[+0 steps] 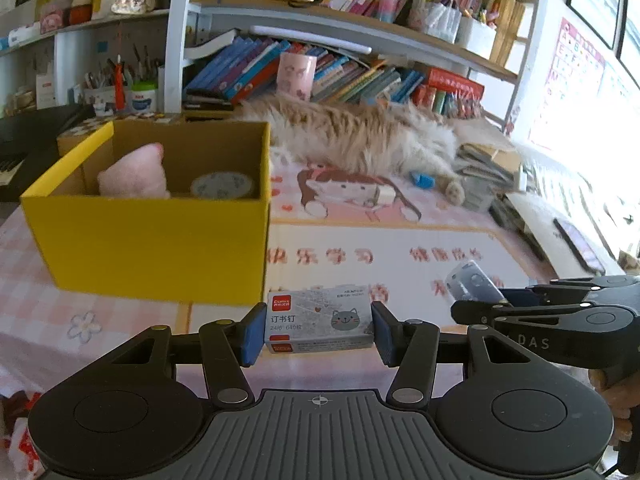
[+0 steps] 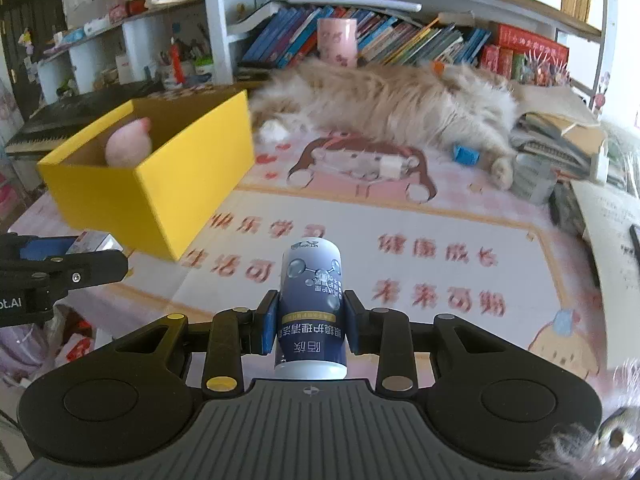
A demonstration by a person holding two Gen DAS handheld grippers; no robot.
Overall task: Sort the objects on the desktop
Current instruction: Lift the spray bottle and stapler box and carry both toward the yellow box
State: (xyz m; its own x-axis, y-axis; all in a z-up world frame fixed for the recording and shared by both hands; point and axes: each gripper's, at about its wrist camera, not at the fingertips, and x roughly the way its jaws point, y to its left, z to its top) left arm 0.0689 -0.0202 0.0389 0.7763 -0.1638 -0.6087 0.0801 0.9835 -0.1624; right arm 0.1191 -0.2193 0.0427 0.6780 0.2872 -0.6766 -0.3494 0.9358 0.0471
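Observation:
My left gripper [image 1: 318, 330] is shut on a small grey staple box [image 1: 319, 319] with a cat drawing, held above the pink desk mat just right of the yellow box's near corner. The yellow cardboard box [image 1: 156, 248] stands open at the left and holds a pink plush toy [image 1: 134, 176] and a roll of patterned tape [image 1: 222, 185]. My right gripper [image 2: 310, 322] is shut on a blue and white bottle [image 2: 310, 308] held over the mat. That bottle [image 1: 472, 282] and the right gripper [image 1: 560, 308] also show at the right of the left wrist view.
A fluffy cat [image 1: 360, 136] lies across the back of the desk in front of shelves of books. A blue eraser [image 1: 423, 179] and a white eraser [image 1: 386, 193] lie on the mat. Stacked books [image 1: 486, 176] and a phone [image 1: 580, 244] sit at the right.

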